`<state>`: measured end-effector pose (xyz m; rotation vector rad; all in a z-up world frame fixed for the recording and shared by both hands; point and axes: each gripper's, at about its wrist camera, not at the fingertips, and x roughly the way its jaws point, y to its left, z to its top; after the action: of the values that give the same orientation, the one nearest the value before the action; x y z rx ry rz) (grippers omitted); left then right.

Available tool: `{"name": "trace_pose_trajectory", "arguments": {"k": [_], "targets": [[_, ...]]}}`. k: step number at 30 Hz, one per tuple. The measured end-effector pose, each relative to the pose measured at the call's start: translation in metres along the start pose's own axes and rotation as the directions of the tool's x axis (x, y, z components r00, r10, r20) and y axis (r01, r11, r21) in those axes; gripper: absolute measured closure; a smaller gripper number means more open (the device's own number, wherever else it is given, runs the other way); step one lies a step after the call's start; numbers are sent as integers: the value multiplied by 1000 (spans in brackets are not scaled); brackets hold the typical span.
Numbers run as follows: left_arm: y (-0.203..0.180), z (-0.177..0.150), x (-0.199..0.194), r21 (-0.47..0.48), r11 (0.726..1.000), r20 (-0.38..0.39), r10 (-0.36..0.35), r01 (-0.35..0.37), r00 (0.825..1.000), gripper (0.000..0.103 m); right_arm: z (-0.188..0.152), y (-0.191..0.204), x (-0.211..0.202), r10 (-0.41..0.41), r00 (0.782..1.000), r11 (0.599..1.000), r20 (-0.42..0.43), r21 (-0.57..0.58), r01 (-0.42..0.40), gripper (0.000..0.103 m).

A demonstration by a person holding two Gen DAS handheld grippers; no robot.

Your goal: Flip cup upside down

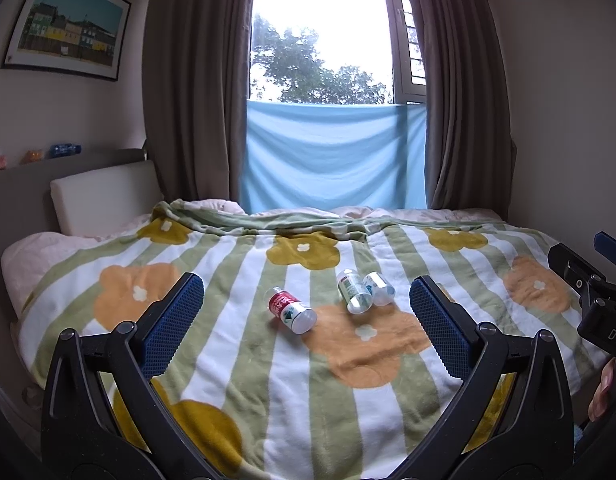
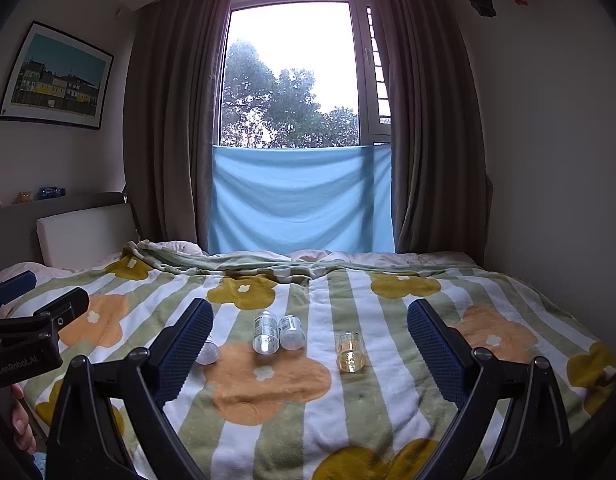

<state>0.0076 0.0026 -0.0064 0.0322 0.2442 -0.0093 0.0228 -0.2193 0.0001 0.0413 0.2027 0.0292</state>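
A small clear glass cup (image 2: 350, 351) with a yellowish tint lies on its side on the flowered blanket (image 2: 387, 392), its mouth toward me. It is hidden behind my left gripper's right finger in the left wrist view. My right gripper (image 2: 310, 350) is open and empty, held above the near part of the bed with the cup between its fingers' lines, farther off. My left gripper (image 1: 307, 322) is open and empty, facing three small bottles.
A red-labelled bottle (image 1: 292, 310), a green-labelled bottle (image 1: 352, 291) and a white bottle (image 1: 379, 289) lie on the blanket; the last two also show in the right wrist view (image 2: 265, 333) (image 2: 291, 332). A headboard (image 1: 104, 196) stands at left, curtains and window behind.
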Motion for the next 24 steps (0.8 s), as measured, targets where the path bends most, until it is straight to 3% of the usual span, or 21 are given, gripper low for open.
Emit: {"name": "trace_pose_trajectory", "arguments": {"k": [10,16,20,24], "targets": [[-11,1,14,1,1000,-27,-12,13,1000,0,-4,-3,8,-17,1000,1000,7,4,17,6],[-15,13,66,-24,997,-97,-70,68,993,0,-17,-14,27,-33,999,999,-17,21,33,6],[-32,20,126,-19,994,-198,-106,104,974,0,-29,-23,44,-29,998,999,-49,33,31,6],[-39,19,203,-44,986,-318,-165,160,934,0,-41,-27,67,-8,996,999,-85,31,10,6]]}}
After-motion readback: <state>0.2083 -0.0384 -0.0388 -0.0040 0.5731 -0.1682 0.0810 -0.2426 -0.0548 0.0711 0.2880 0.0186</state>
